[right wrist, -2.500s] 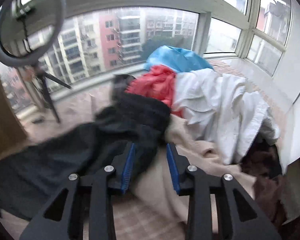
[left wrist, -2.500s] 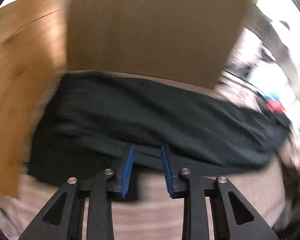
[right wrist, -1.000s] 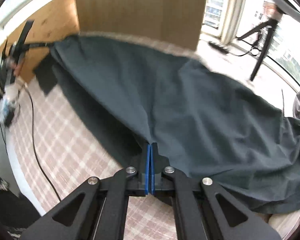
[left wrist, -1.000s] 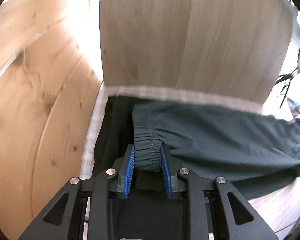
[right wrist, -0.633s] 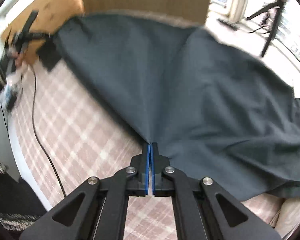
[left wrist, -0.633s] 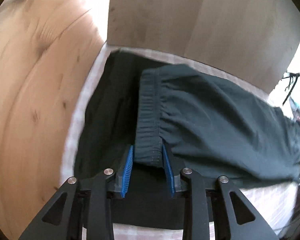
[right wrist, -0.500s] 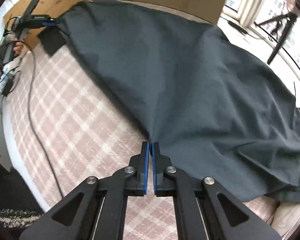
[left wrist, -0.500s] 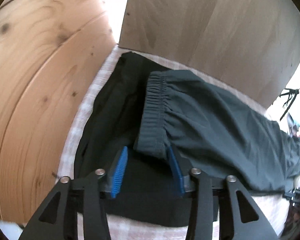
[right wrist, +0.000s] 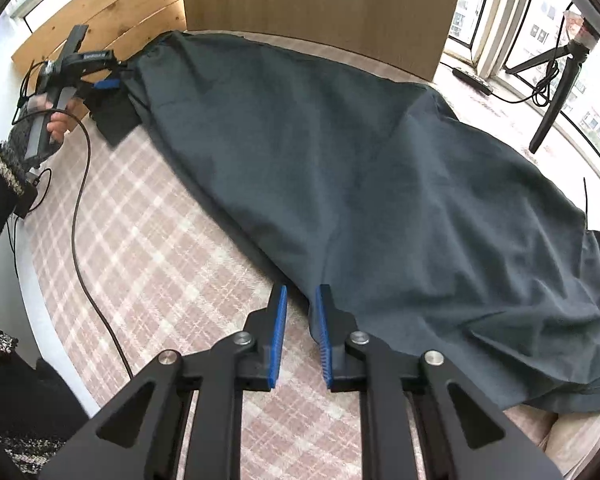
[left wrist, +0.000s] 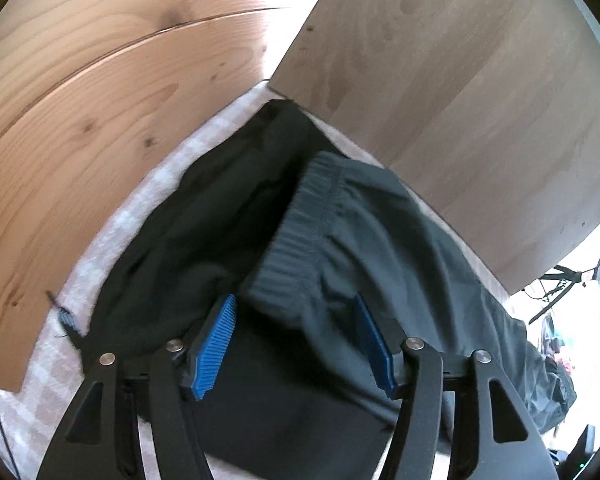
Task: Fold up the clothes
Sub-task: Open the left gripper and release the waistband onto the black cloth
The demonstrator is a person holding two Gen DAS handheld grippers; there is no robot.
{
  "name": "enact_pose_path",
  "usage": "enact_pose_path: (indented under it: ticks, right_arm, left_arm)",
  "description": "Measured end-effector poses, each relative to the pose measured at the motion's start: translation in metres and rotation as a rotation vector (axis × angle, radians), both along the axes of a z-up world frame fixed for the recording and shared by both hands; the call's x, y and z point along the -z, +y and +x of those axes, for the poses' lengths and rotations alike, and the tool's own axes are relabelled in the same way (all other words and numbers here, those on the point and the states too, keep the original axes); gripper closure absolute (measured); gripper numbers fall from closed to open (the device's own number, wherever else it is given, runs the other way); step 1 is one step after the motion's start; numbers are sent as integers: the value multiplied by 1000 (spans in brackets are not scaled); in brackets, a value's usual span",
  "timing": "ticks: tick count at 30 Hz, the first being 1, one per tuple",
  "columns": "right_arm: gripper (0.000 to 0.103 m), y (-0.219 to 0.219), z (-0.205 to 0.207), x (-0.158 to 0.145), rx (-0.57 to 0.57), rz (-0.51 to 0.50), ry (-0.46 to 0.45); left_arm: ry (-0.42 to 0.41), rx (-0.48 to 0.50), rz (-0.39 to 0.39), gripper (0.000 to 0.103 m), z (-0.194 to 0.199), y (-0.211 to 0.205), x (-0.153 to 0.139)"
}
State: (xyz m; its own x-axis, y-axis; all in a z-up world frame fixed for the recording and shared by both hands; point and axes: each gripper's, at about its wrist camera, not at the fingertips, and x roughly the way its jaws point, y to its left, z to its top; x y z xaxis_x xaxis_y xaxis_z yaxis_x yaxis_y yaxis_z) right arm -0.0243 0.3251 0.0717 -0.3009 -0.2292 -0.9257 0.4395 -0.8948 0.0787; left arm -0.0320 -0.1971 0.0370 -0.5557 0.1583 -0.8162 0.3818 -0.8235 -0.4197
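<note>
A pair of dark grey-green trousers (right wrist: 360, 184) lies spread along the plaid bed cover (right wrist: 160, 264). In the left wrist view its elastic waistband (left wrist: 300, 240) rests on a black garment (left wrist: 196, 232). My left gripper (left wrist: 294, 304) is opening, and the waistband end lies loose between its blue pads (left wrist: 216, 340), which do not press on it. My right gripper (right wrist: 301, 292) is also opening, its jaws a narrow gap apart. The trousers' near edge lies just at its tips, with nothing pinched. The right wrist view shows the left gripper (right wrist: 100, 68) at the far left, held by a hand (right wrist: 58, 124).
Wooden panels (left wrist: 80, 128) and a flat board (left wrist: 480, 100) wall in the bed's head end. A black cable (right wrist: 80, 208) runs over the cover on the left. Beyond the bed's far side stand a tripod (right wrist: 556, 80), a power strip (right wrist: 472, 76) and windows (right wrist: 484, 8).
My left jaws spread and let go of the waistband, which settled onto the black garment as the gripper rolled and sank. My right jaws parted and released the trousers' edge.
</note>
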Motion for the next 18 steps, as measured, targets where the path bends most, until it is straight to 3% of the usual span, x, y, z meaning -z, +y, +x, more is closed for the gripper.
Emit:
enact_pose_path:
  ticks: [2,6,11,16,18]
  right_arm:
    - [88,2,-2,2,13,-5,-5]
    - [88,6,-4,2,36,-10,-4]
    - [88,9,-3,5,44,-7,-11]
    - [88,5,-1,6,29,-2,-16]
    - [88,2,1,5,18,3,-13]
  left_arm:
    - [-1,18,-21,51,-5,7,-3]
    - [-10,44,-30,73,-6,13,-6]
    - [-29,51,-59,74,-6,13,-2]
    - [-15,-10,17,71,-8,2,7]
    - [-5,-24,0,78,-8,4,6]
